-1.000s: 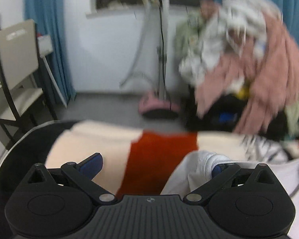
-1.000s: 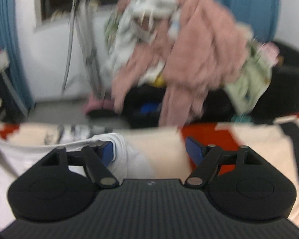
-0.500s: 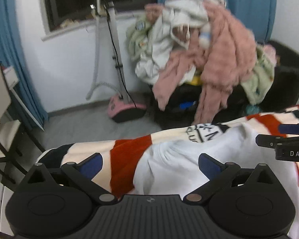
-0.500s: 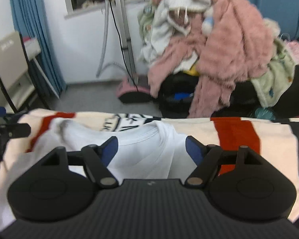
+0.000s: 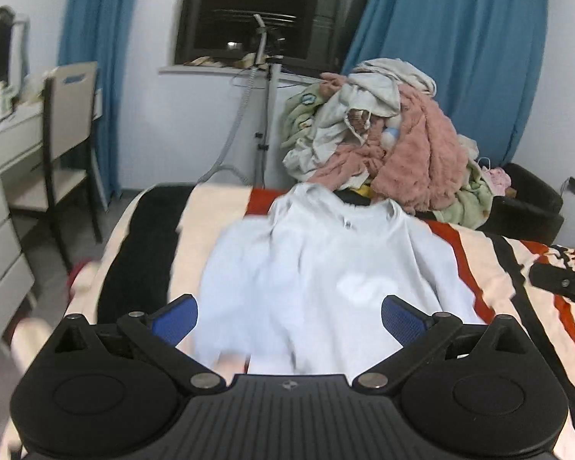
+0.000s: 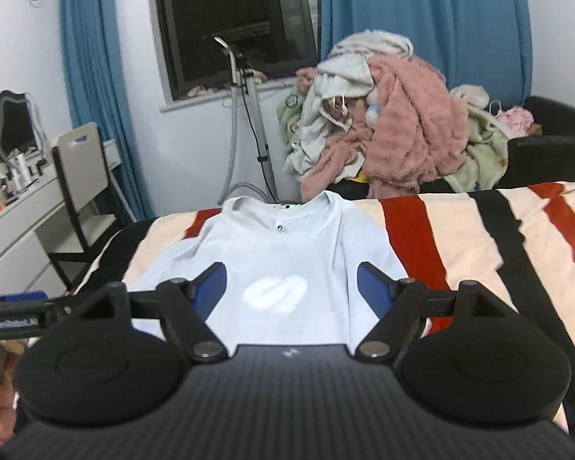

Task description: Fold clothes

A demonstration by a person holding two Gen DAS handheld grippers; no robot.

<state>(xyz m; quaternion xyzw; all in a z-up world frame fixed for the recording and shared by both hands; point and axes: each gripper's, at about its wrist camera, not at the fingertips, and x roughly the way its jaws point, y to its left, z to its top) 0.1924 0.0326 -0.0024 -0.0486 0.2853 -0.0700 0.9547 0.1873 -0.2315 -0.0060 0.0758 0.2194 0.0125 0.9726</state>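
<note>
White T-shirt point(image 6: 283, 253) spread on the striped blanket point(image 6: 460, 237), collar toward the far edge, ahead of both grippers.

Largest first: the blanket covers the bed; beyond it a heap of clothes point(image 6: 387, 130) is piled in front of a blue curtain point(image 6: 421, 11). The shirt lies between and beyond the left gripper point(image 5: 287, 316) and the right gripper point(image 6: 291, 285), each with jaws spread wide and holding nothing. Only the right view shows the collar sharply; the left view blurs the shirt's left side.
</note>
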